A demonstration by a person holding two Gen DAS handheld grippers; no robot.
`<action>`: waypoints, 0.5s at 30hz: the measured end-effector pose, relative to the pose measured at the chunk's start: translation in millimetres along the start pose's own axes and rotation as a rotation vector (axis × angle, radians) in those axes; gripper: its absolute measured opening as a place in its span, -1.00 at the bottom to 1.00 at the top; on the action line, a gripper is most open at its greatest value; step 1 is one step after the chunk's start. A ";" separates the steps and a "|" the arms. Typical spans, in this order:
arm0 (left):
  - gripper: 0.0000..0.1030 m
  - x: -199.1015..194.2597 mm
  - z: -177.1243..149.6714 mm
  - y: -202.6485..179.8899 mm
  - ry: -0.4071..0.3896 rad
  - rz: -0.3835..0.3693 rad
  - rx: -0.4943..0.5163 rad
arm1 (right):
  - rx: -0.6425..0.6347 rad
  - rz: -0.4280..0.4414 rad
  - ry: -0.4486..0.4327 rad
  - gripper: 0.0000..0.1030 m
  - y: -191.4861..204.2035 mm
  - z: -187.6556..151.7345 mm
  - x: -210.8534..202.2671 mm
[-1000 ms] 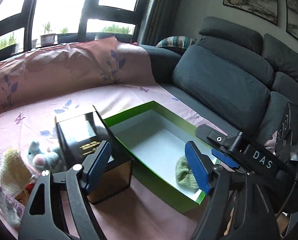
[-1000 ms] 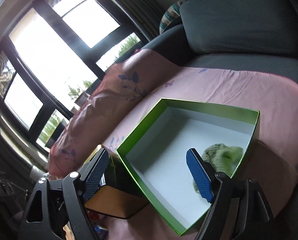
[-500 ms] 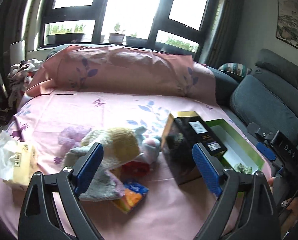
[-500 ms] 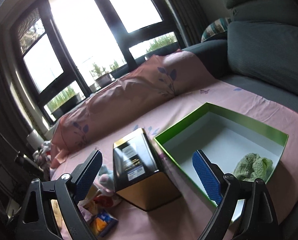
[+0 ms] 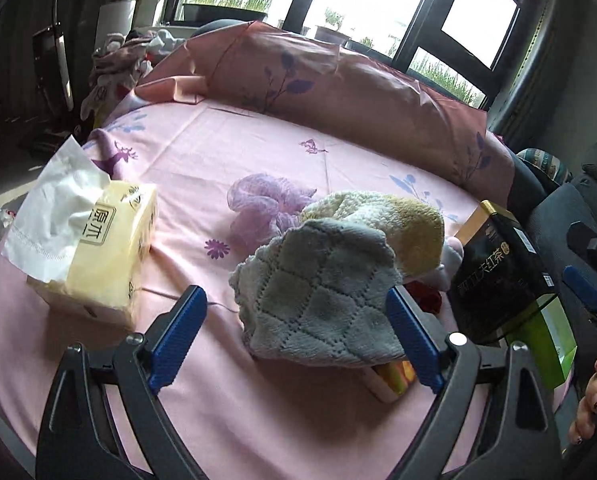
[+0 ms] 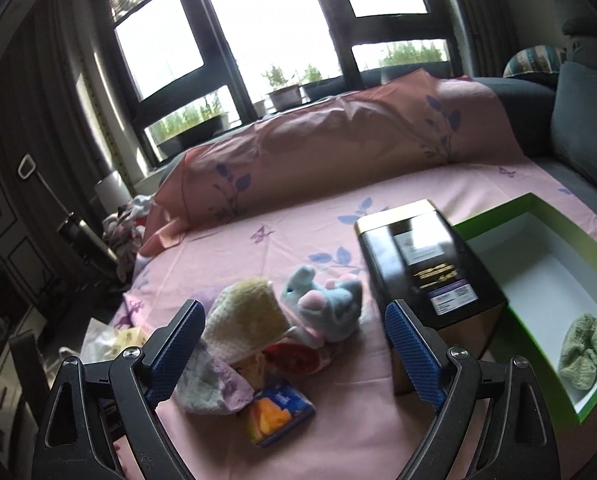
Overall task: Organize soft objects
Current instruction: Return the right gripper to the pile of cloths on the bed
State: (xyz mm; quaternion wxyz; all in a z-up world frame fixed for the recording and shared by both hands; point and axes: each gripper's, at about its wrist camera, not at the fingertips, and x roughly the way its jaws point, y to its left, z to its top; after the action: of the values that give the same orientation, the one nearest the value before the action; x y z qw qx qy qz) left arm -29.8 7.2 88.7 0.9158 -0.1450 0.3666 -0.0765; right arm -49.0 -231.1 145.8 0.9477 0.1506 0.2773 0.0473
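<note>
A pile of soft things lies on the pink sheet (image 5: 258,148). On top sit a grey quilted cloth (image 5: 318,304) and a cream-yellow towel (image 5: 386,216), with a purple scrunchie (image 5: 266,208) behind them. My left gripper (image 5: 294,336) stands open low over the sheet, and the grey cloth lies between its blue pads without being pressed. My right gripper (image 6: 294,348) is open and empty, a little short of the pile. In its view are the yellow towel (image 6: 246,316) and a blue-pink plush toy (image 6: 322,300). A green scrunchie (image 6: 586,348) lies in the green box (image 6: 538,212).
A black tea tin (image 6: 430,276) stands between pile and box. An orange packet (image 6: 278,412) lies at the pile's near edge. A tissue pack (image 5: 98,248) sits at the left. A person's fingers (image 5: 590,400) show at the right. A pink pillow (image 6: 338,148) lines the back, by a dark sofa.
Both views have swung left, away from the green box and onto the pile of soft things. The left gripper has come down close to the grey cloth. Both pairs of jaws stand slightly wider.
</note>
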 end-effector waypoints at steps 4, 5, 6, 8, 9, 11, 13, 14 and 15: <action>0.74 5.5 -3.0 4.8 0.050 -0.041 -0.044 | 0.010 0.057 0.099 0.79 6.3 -7.0 18.3; 0.74 8.1 -4.9 4.5 0.072 -0.050 -0.052 | 0.022 0.069 0.130 0.79 5.4 -9.5 23.2; 0.73 11.4 -6.7 4.1 0.097 -0.060 -0.056 | 0.035 0.084 0.157 0.79 4.4 -12.7 28.1; 0.60 16.1 -10.0 -0.7 0.141 -0.079 -0.046 | 0.042 0.110 0.196 0.79 4.2 -19.3 37.4; 0.56 17.1 -12.0 -2.8 0.154 -0.084 -0.039 | 0.040 0.115 0.213 0.78 4.9 -21.7 41.5; 0.51 17.2 -15.7 -5.9 0.159 -0.083 -0.018 | 0.047 0.132 0.228 0.61 8.2 -26.1 46.9; 0.51 18.0 -16.2 -4.6 0.153 -0.065 -0.008 | 0.069 0.180 0.244 0.55 9.9 -27.1 51.5; 0.51 18.9 -15.8 -1.9 0.153 -0.058 -0.019 | 0.076 0.210 0.251 0.55 12.5 -28.1 53.9; 0.51 20.2 -15.7 1.9 0.157 -0.062 -0.037 | 0.076 0.237 0.260 0.55 15.6 -28.6 57.2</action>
State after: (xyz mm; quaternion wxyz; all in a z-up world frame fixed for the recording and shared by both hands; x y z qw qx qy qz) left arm -26.1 0.7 64.2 0.8787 -0.1667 0.4338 -0.1090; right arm -16.4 -198.9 98.5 0.8852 0.2105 0.3795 0.1675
